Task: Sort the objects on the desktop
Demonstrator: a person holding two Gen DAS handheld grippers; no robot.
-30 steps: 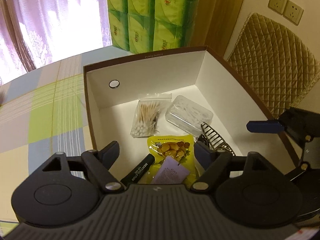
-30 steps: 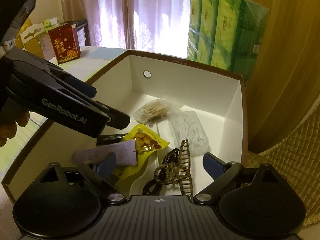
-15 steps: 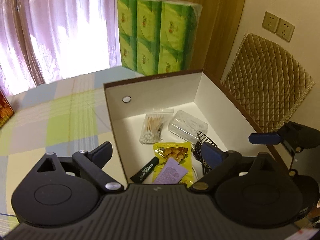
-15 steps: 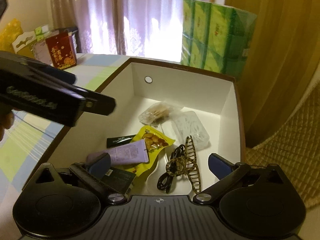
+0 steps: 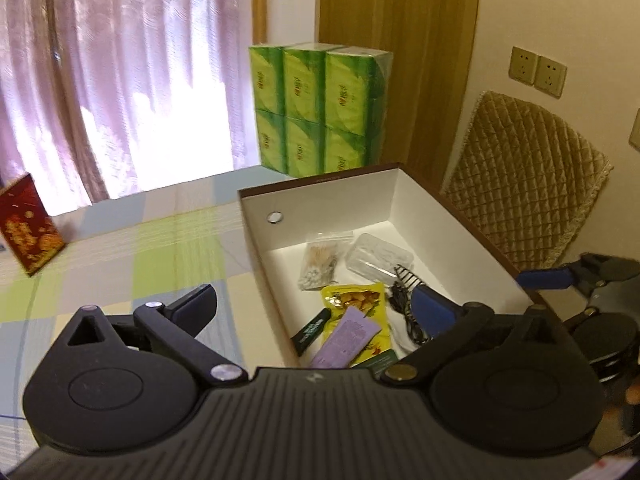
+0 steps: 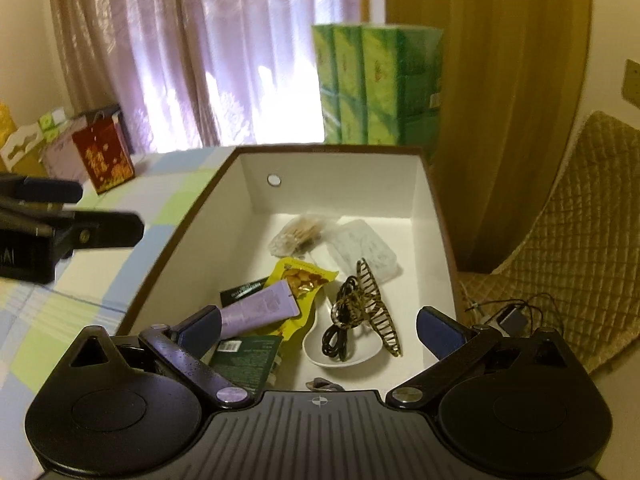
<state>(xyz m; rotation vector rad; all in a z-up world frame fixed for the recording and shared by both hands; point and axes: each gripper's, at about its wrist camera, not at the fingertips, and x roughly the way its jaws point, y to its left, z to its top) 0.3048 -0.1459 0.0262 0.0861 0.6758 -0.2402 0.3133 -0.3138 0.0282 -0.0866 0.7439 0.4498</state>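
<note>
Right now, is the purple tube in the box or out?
In. The purple tube lies inside the white box, resting on the yellow snack bag.

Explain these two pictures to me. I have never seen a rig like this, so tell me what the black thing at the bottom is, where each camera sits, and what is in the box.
There is no robot here: a person carries one hand-held gripper in each hand, and a wide-angle camera on each looks forward along its two fingers. The black shape at the bottom of each picture is that tool's own body.

The left hand-held gripper is opening, with nothing between its fingers. The right hand-held gripper is open and empty too.

Both look down into a white box on a checked tablecloth. Inside lie a purple tube, a yellow snack packet, a bag of cotton swabs, a clear plastic case, a hair claw and a black cable.
</note>
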